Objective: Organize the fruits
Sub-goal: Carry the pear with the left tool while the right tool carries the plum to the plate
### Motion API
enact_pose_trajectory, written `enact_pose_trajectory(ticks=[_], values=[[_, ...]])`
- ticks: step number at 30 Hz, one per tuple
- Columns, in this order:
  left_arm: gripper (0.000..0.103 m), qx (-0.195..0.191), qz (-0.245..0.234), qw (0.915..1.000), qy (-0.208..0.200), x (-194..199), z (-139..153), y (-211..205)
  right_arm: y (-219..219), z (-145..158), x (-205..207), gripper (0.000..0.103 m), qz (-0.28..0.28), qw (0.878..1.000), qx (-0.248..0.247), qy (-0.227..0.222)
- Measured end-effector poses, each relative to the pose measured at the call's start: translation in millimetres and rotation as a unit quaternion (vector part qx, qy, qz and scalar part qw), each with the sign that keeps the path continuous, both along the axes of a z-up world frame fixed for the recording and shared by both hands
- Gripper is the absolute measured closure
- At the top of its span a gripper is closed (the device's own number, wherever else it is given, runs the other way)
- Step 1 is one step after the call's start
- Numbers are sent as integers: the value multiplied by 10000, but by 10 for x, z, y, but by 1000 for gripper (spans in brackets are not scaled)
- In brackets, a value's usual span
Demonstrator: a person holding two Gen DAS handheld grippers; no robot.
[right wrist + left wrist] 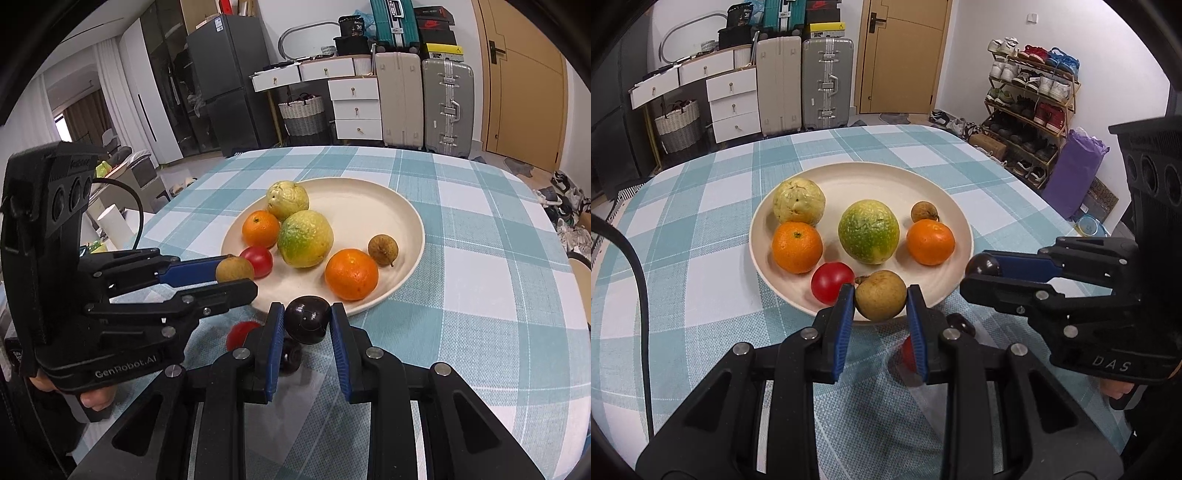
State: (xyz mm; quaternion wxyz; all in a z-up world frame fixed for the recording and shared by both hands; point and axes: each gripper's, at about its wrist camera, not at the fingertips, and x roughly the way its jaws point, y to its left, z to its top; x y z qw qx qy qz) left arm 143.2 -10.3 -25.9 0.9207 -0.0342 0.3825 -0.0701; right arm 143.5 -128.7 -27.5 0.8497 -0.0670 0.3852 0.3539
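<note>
A table under a blue-and-white checked cloth (701,229) is carrying a cream plate (849,181) at its centre. On the plate a green-yellow fruit (868,231) is sitting in the middle, a pale bumpy fruit (799,201) at 10 o'clock, one orange (797,246) at 9 and another (931,242) at 3, a red tomato (832,282) at 7, a small brown fruit (924,211) at 2. The left gripper (881,297) is clamping a brown longan-like fruit (881,295) over the plate's 6 o'clock rim. The right gripper (307,320) is pinching a dark glossy fruit (307,320) beside that rim. Beneath both, a red fruit (240,334) and possibly another dark one (291,356) are lying on the cloth.
</note>
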Motion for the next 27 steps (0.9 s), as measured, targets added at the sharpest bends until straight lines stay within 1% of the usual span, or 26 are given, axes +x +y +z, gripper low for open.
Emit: enact_pose_trajectory(ticks=[7,17,27], values=[[77,-12,28,10000,59,115,-48,41,76,-35,143,77,49,10000,-35,53],[77,-28,-64,9999,124,228,-123,43,182,-101,254,77,162,9997,-102,167],[77,47,-80,9999,131,239,-150,27,222,-123,280,77,185,9994,-280,126]])
